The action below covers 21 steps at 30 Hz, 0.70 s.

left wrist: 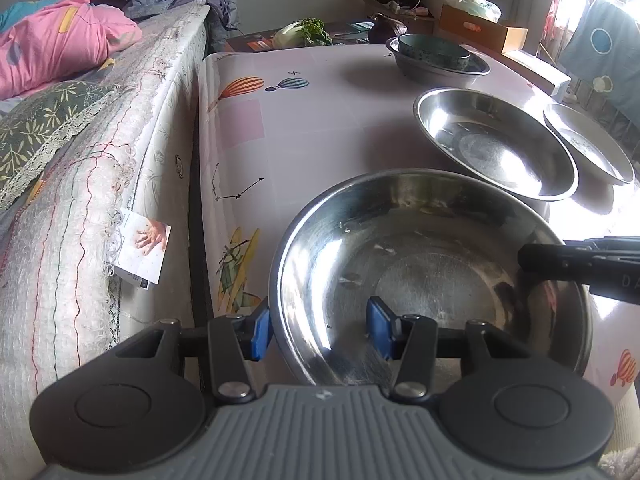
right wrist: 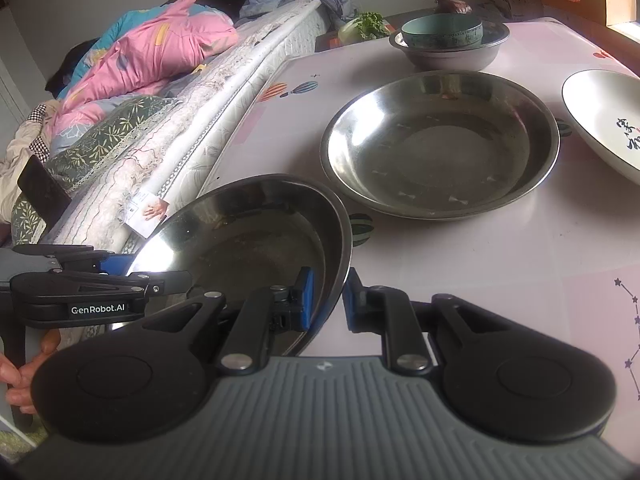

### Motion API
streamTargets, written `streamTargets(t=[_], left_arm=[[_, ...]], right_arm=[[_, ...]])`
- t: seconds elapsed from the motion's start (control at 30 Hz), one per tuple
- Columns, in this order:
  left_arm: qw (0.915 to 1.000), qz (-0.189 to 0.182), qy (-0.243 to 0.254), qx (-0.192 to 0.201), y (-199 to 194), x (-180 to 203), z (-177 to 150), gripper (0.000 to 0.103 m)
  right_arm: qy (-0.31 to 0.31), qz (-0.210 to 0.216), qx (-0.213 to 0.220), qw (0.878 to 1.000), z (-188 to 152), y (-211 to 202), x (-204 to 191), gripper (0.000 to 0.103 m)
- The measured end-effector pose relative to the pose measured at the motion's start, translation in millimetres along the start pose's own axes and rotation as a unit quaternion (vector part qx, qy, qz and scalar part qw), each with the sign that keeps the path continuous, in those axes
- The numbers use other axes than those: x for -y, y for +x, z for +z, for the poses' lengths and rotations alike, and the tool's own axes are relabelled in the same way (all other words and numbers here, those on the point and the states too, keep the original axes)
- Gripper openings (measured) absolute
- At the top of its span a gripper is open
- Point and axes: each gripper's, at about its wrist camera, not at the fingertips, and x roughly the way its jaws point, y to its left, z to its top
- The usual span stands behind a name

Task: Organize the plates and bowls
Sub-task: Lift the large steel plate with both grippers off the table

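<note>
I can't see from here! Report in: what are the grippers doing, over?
Both hand-held grippers, left and right, straddle near steel dish rim, jaws not closed. Second steel dish just beyond. White plate beside it. Nothing between.

"GenRobot.AI" on left hand-held gripper (right wrist: 120, 280)

The edge cuts my white plate (right wrist: 600, 120) on the right, so its black writing is not whole. My left gripper (right wrist: 120, 276) hides part of the near pan (right wrist: 248, 232), and its fingertips are not clear
</note>
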Motion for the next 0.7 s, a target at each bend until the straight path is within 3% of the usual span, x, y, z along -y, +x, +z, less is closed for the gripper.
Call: streamTargets(t=[0.33, 0.7], left_arm=[[0.9998, -0.018, -0.008, -0.007, 4.2, -5.9, 0.8, 0.052], [0.9999, -0.014, 0.002, -0.010, 15.0, -3.6, 7.8, 0.054]], right_arm=[[-0.001, -0.002, -0.016, 1.000, -1.3, 6.5, 3.8, 0.016], [0.000, -0.007, -0.010, 1.000, 1.7, 11.4, 4.3, 0.016]])
